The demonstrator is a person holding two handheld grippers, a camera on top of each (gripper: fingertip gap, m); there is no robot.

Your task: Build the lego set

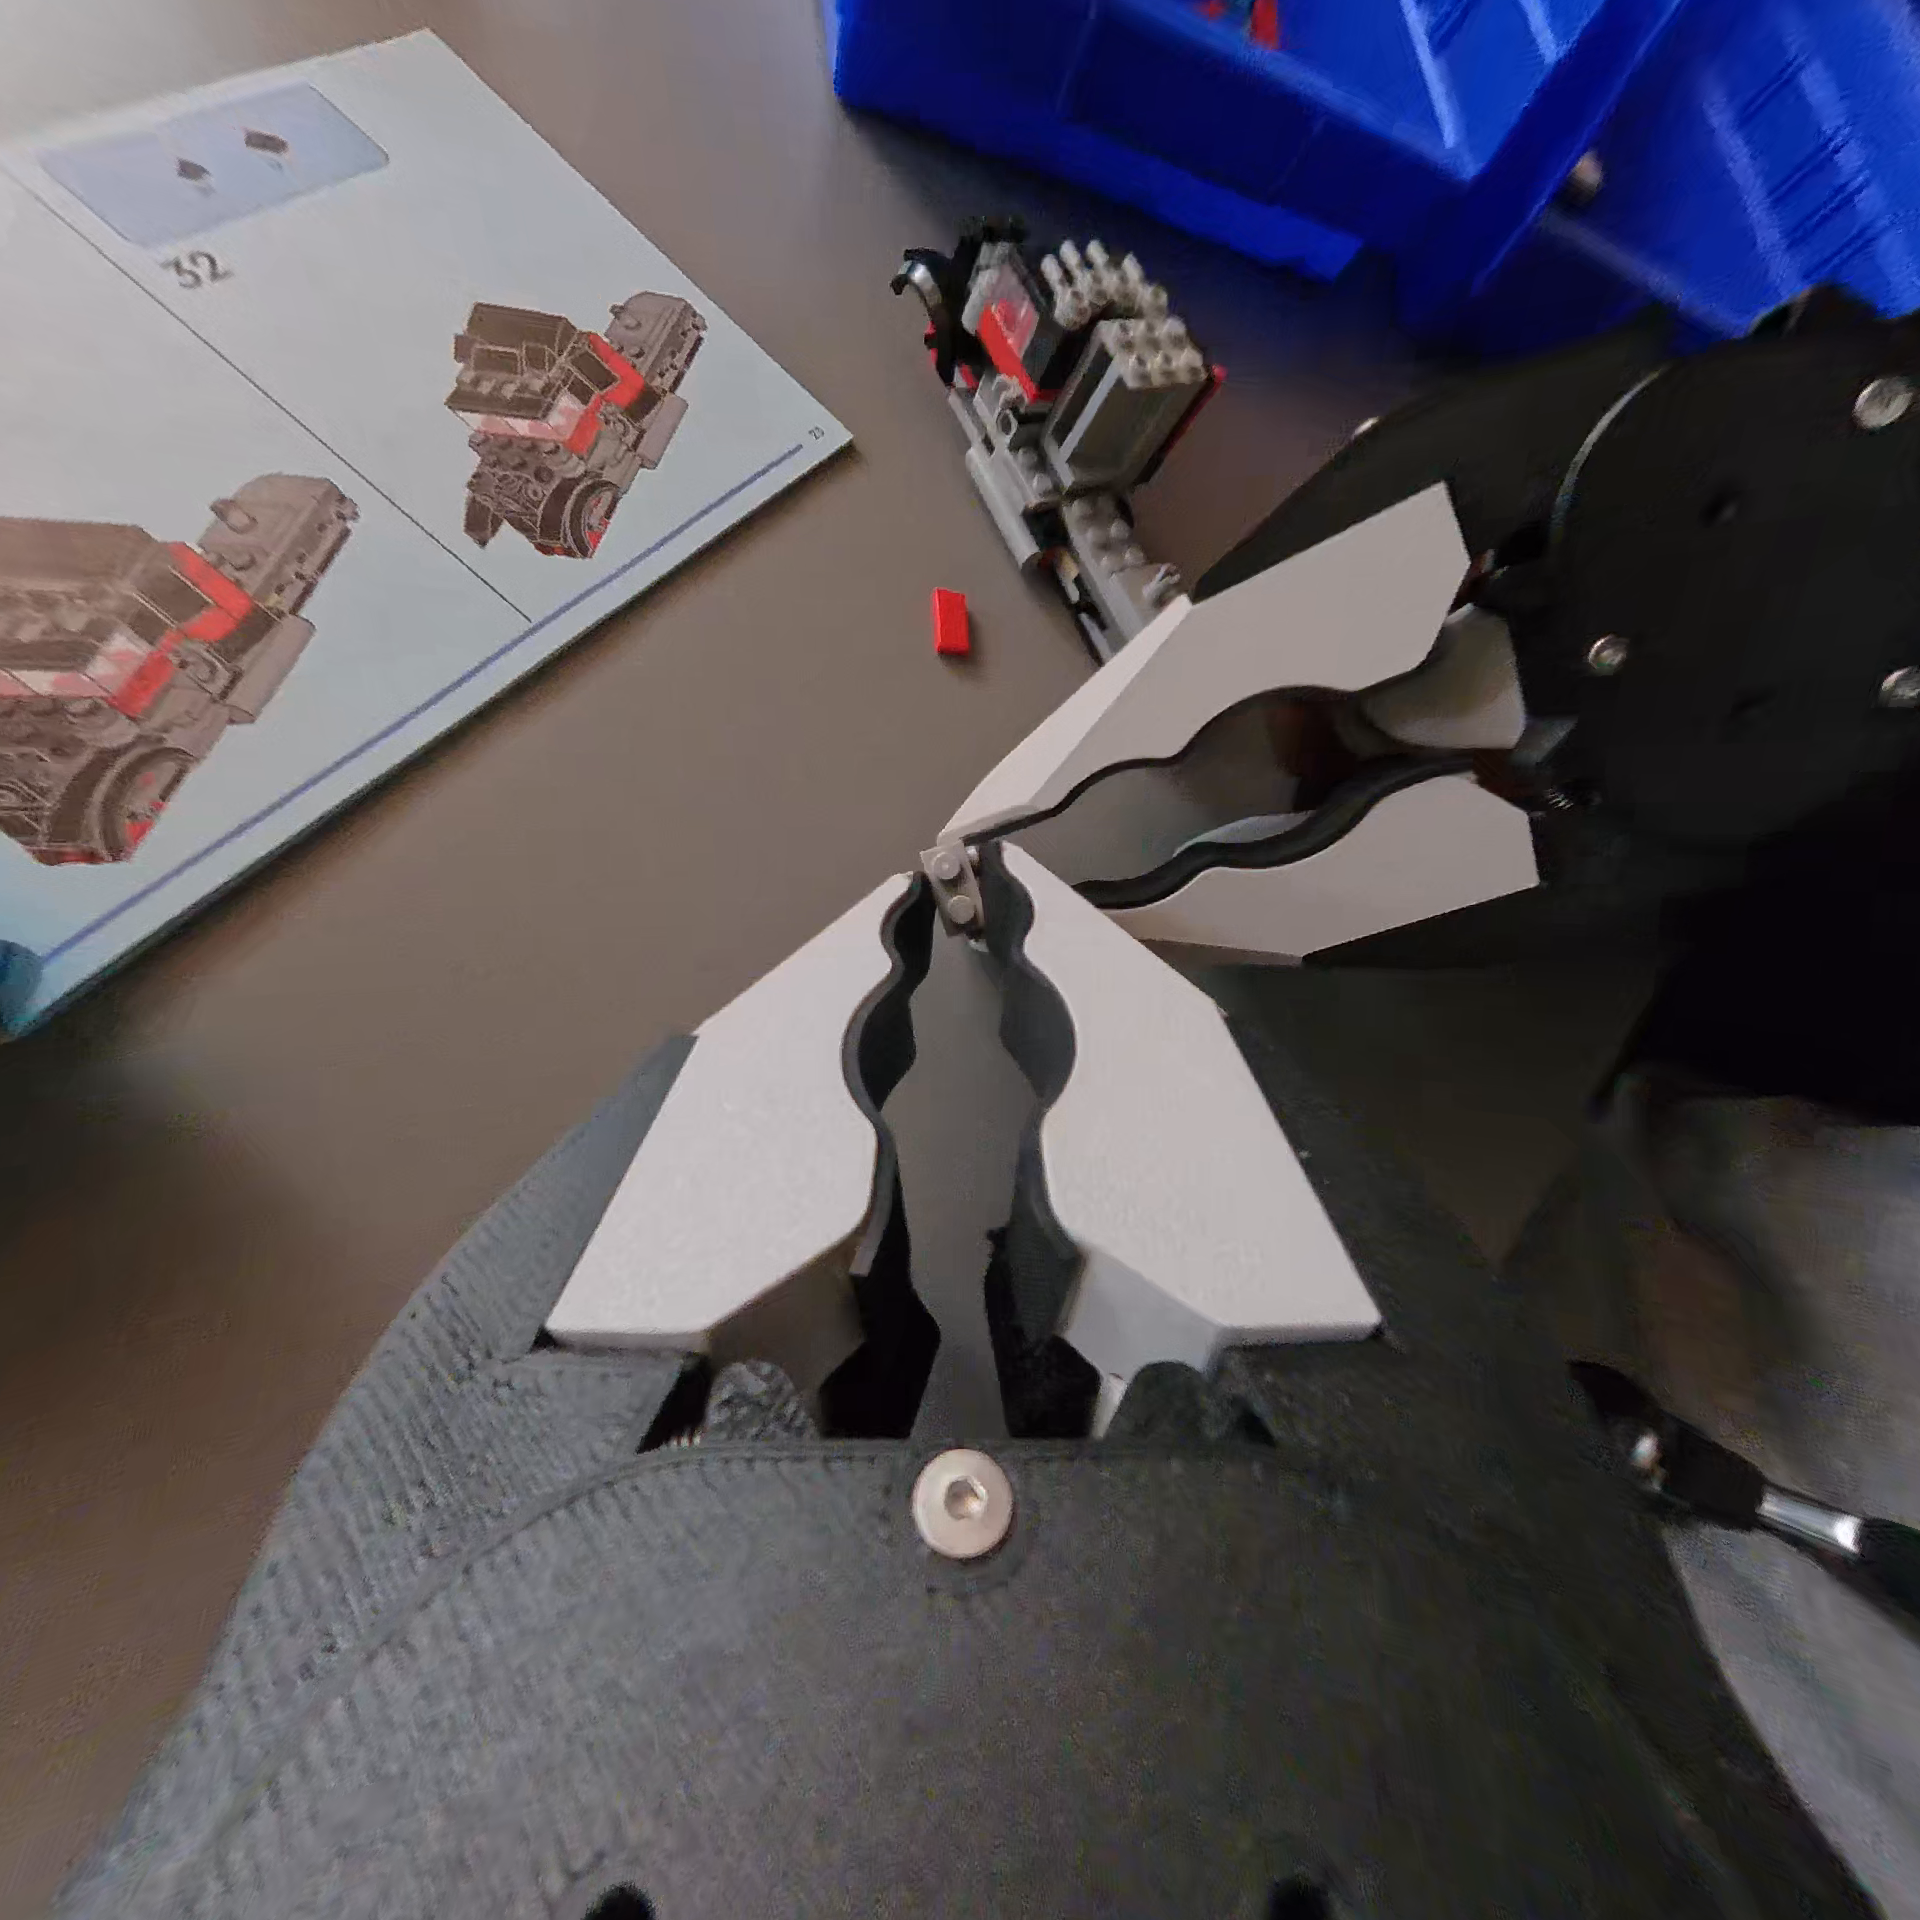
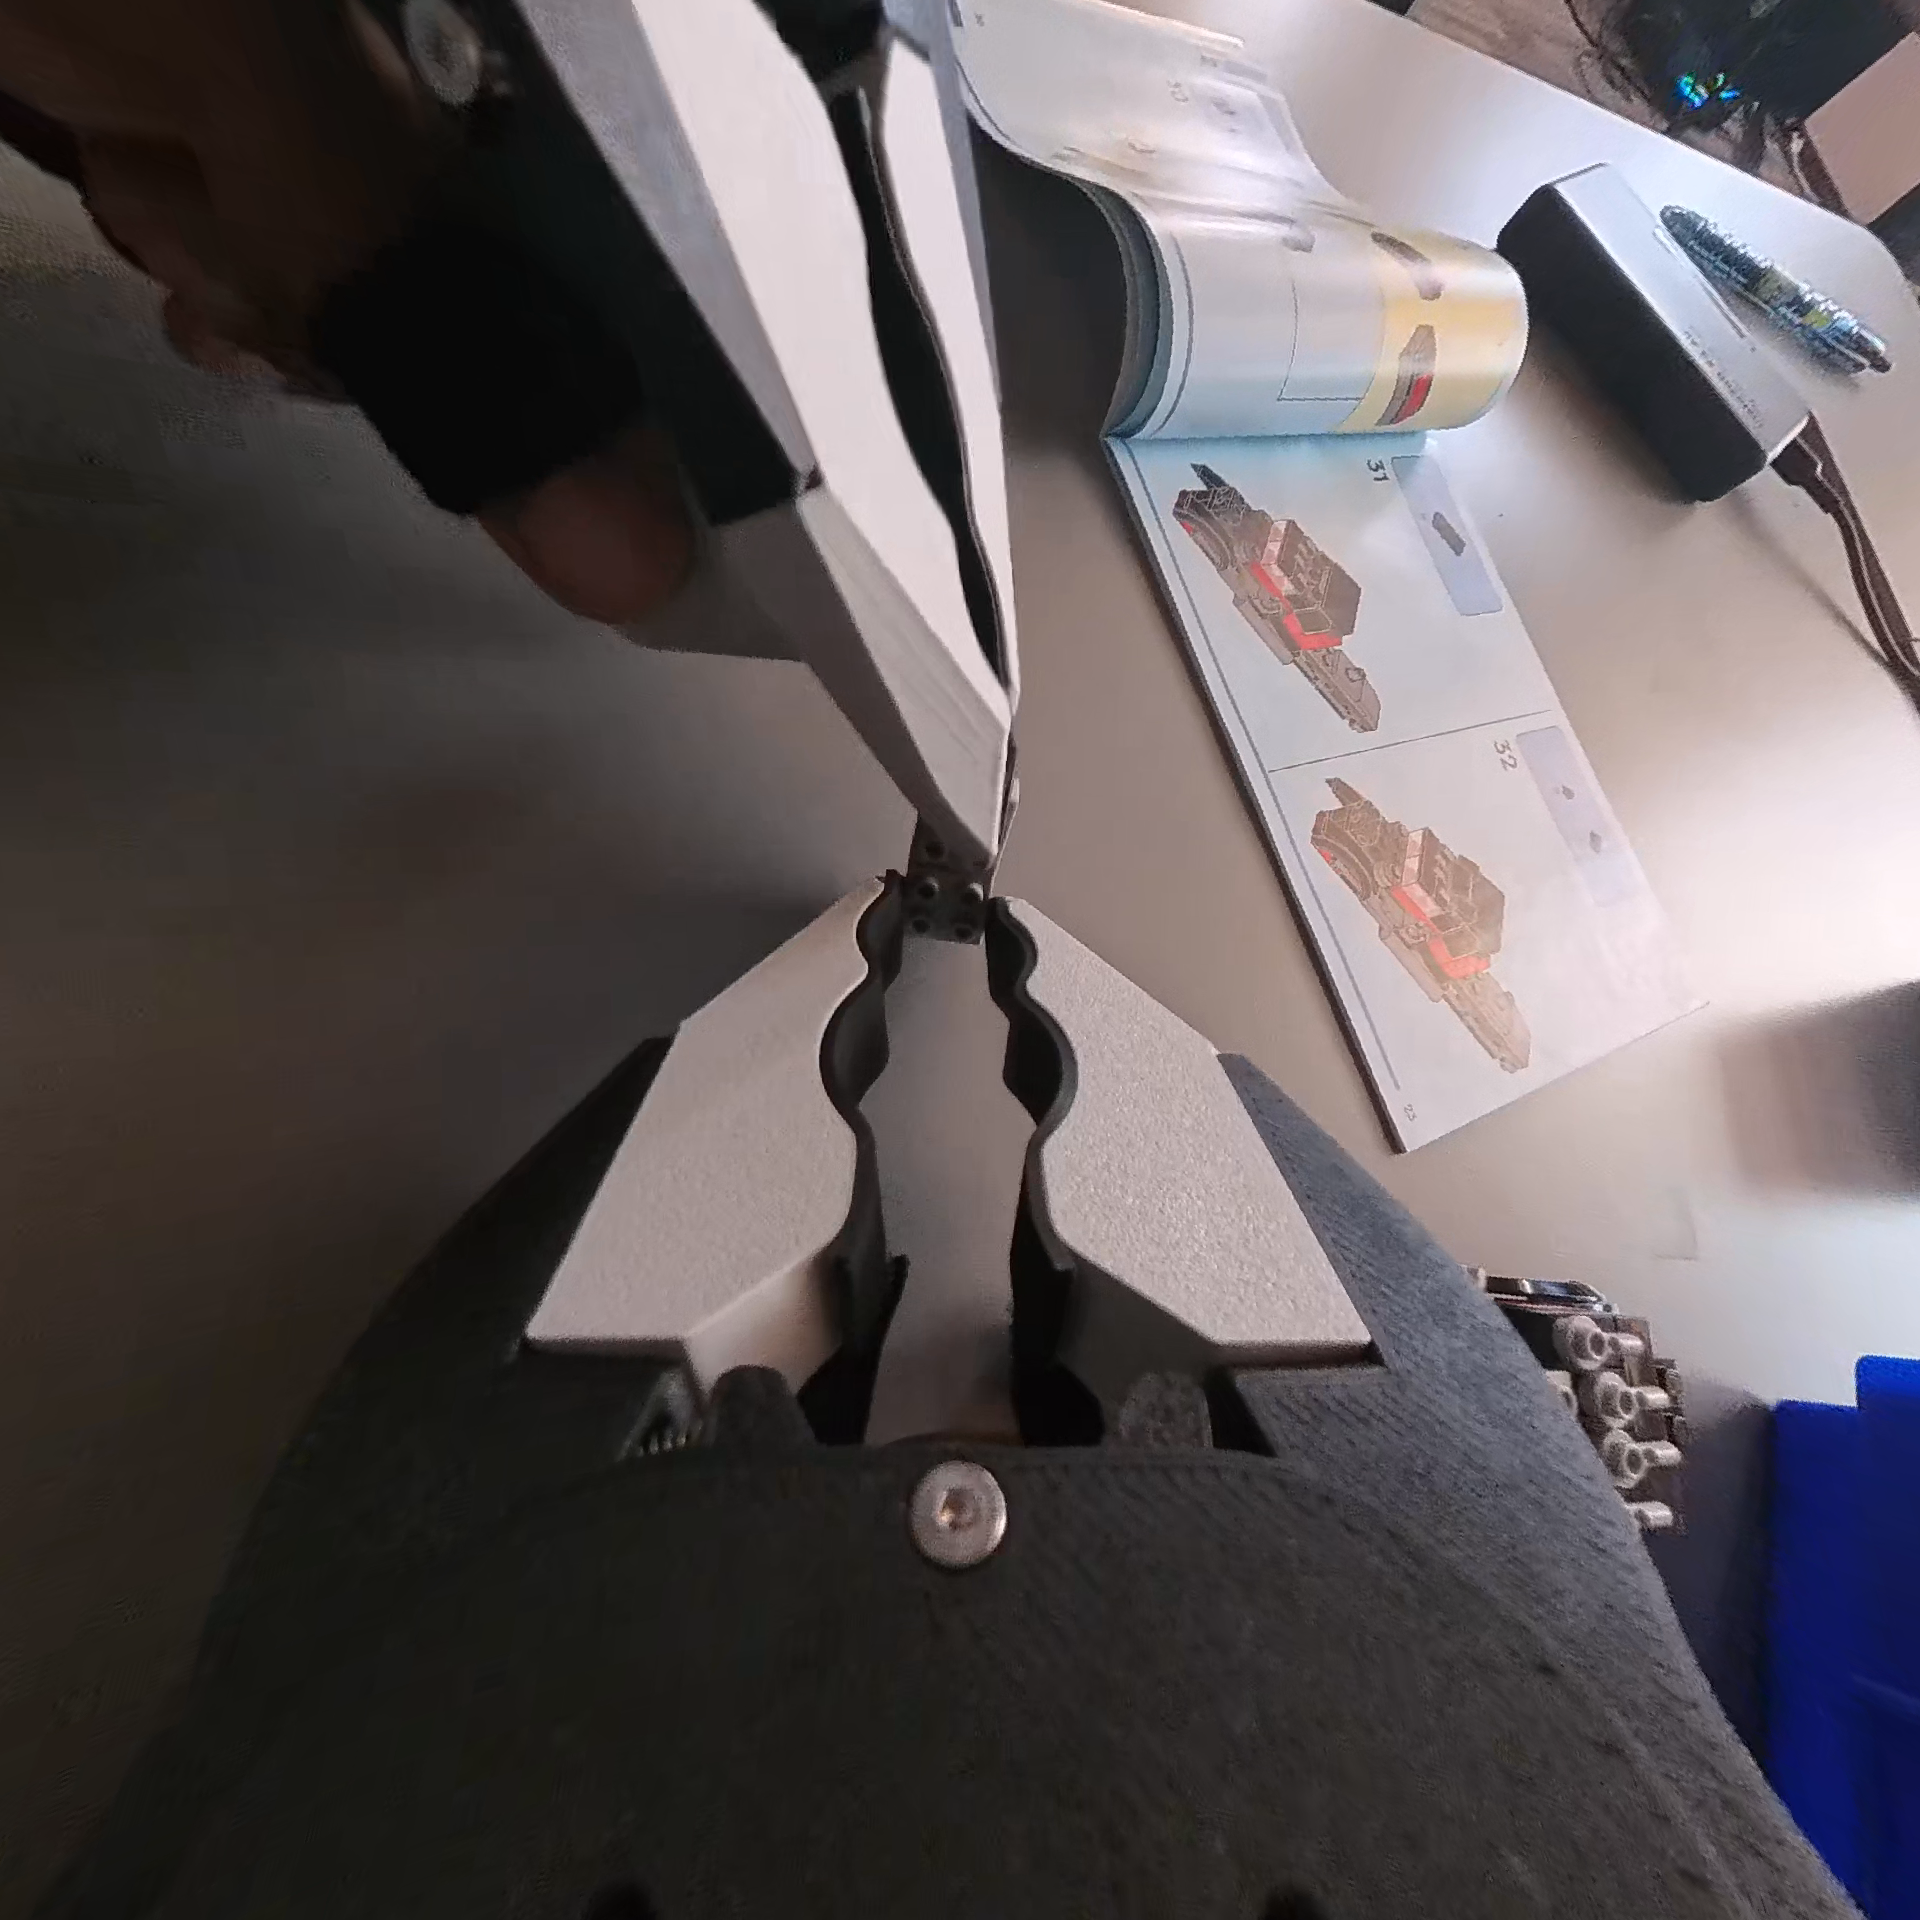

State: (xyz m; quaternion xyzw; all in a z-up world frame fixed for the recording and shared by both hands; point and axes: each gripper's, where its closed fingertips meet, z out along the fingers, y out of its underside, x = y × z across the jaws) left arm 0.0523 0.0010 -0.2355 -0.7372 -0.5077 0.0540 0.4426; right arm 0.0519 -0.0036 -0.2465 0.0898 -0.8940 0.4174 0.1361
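Observation:
My left gripper is shut on a small grey studded Lego piece, held above the table. My right gripper comes in from the right and meets it tip to tip, pinching the same small grey cluster. In the right wrist view my right gripper is shut on the small grey piece, and the left gripper reaches down onto it from above. I cannot tell whether it is one piece or two pressed together. The partly built grey, black and red truck lies on the table beyond. A loose red tile lies beside it.
The open instruction booklet lies at the left; it also shows in the right wrist view. Blue parts bins stand at the back right. A black box with a pen on it sits beyond the booklet. The truck shows at lower right. The grippers are tip to tip, or close to it. My right tips are roughly 6 cm from the loose red tile.

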